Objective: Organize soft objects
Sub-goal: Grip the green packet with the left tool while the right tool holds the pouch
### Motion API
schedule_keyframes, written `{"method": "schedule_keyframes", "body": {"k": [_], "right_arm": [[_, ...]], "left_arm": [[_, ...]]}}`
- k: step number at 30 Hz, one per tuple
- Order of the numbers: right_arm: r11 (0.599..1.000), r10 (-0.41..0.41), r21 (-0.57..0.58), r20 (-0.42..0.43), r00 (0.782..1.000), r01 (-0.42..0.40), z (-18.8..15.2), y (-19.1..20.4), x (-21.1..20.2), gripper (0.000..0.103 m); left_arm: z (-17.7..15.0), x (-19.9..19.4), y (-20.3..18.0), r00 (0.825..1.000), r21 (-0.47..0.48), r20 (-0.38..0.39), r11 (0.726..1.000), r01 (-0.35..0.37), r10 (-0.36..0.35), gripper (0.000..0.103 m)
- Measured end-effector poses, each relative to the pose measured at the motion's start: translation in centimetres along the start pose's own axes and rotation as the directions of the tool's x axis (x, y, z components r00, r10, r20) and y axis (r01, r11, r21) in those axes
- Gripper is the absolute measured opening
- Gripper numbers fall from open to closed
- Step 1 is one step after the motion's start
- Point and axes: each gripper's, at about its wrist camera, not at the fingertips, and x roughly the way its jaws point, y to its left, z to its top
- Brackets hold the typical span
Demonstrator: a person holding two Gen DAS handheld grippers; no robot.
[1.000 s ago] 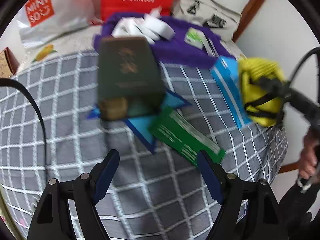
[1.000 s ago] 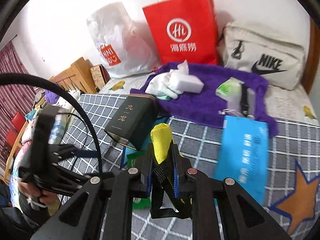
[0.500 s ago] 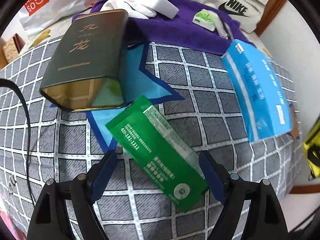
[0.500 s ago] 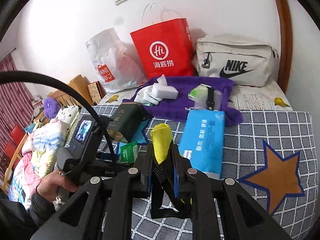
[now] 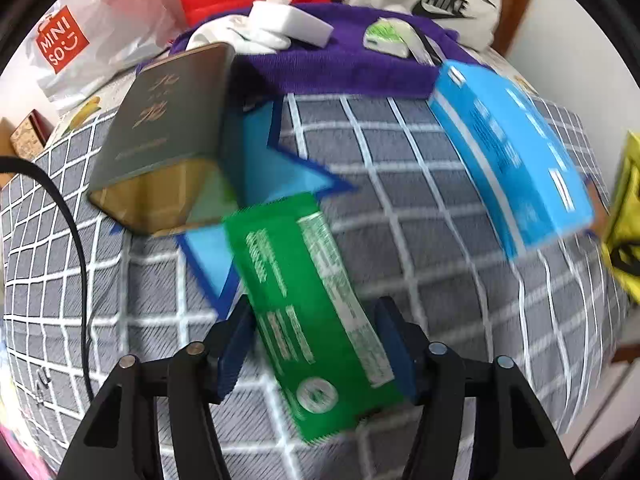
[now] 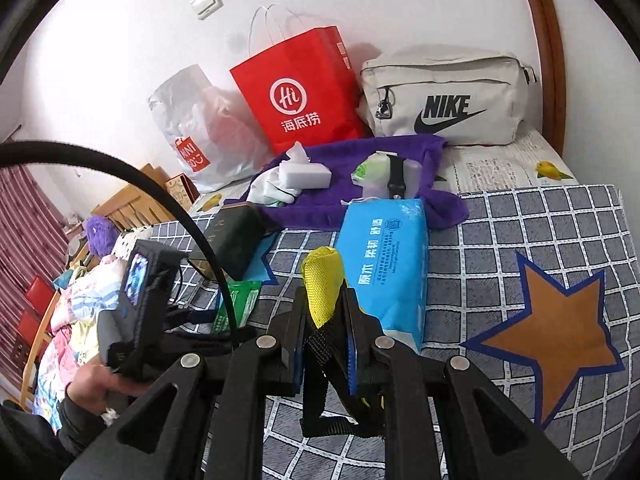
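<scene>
Green packet (image 5: 308, 312) blurred between closing left tongs (image 5: 316, 356); contact unclear.

Bed (image 6: 520, 232) with grey checked cover, white grid lines, one blue star patch and one orange star patch (image 6: 556, 328).

Lying on the cover:
- green packet (image 5: 308, 312), flat, partly over the blue star (image 5: 272, 168)
- dark green tin (image 5: 168, 136) on its side, just beside the packet, also on the star
- blue tissue pack (image 6: 384, 264), lengthwise toward the wall
- purple towel (image 6: 344, 200) spread at the far end, its edge touching the tissue pack

Against the wall at the head end: white plastic bag (image 6: 200, 128), red paper bag (image 6: 304, 96), white Nike bag (image 6: 444, 96), side by side.
</scene>
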Motion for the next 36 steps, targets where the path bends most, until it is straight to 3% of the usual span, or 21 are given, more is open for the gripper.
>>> {"method": "schedule_keyframes", "body": {"k": [2,4,9,11,13,16,22,36], "right_arm": [[1.000,0.010,-0.006,0.001,1.000,-0.010,-0.1,0.4,0.0,0.016],[1.000,0.022,-0.013,0.000,1.000,-0.022,-0.1,0.7,0.2,0.016],[0.999,0.034,-0.022,-0.013,0.999,-0.034,-0.2,1.3,0.6,0.016],[0.999,0.037,-0.023,-0.012,0.999,-0.037,-0.2,1.4,0.5,0.016],[0.999,0.036,-0.023,-0.012,0.999,-0.036,-0.2,1.5,0.4,0.016],[0.999,0.030,-0.026,-0.015,0.999,-0.031,-0.2,1.6,0.5,0.016],[0.999,0.017,-0.030,-0.029,0.999,-0.018,0.6,2.2,0.9,0.016],[0.999,0.010,-0.052,-0.031,0.999,-0.012,2.0,3.7,1.9,0.016]], "left_arm": [[-0.9,-0.5,0.8,1.000,0.005,-0.022,1.000,0.016,-0.016,0.061],[-1.4,-0.9,1.6,0.999,0.002,-0.036,1.000,0.023,-0.023,0.074],[-1.0,-0.5,2.0,0.999,-0.016,-0.027,1.000,0.022,-0.022,0.076],[-0.6,-0.1,1.3,1.000,0.015,-0.016,1.000,0.009,-0.009,0.069],[-0.4,0.1,0.7,1.000,0.040,0.008,0.999,-0.016,0.015,0.044],[-0.1,-0.3,0.4,1.000,0.046,0.010,0.999,0.017,-0.017,0.036],[-0.1,-1.7,1.7,0.989,0.013,0.021,0.989,0.145,-0.145,0.035],[-0.3,-6.5,2.7,0.970,0.042,0.100,0.975,0.219,-0.223,0.035]]}}
